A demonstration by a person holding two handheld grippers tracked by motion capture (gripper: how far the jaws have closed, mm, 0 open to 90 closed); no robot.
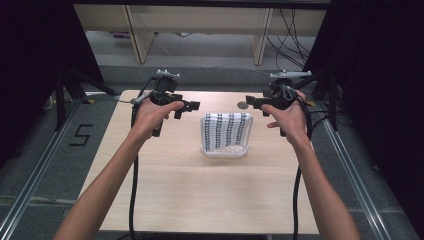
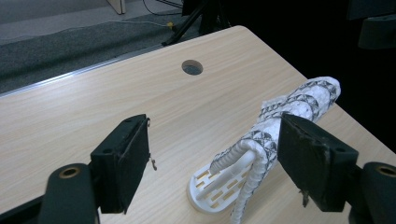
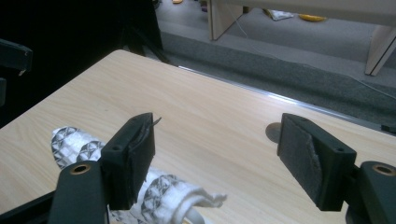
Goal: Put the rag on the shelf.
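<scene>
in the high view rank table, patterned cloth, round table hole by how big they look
1. table
2. cloth, draped over a white rack
3. hole, a small spot beside the right gripper

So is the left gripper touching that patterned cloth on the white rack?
Apart. In the high view the left gripper hangs off to the side of the cloth, with bare table between.

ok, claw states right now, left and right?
Left claw: open, holding nothing, beside the patterned cloth draped over the white rack.
Right claw: open, holding nothing.
</scene>
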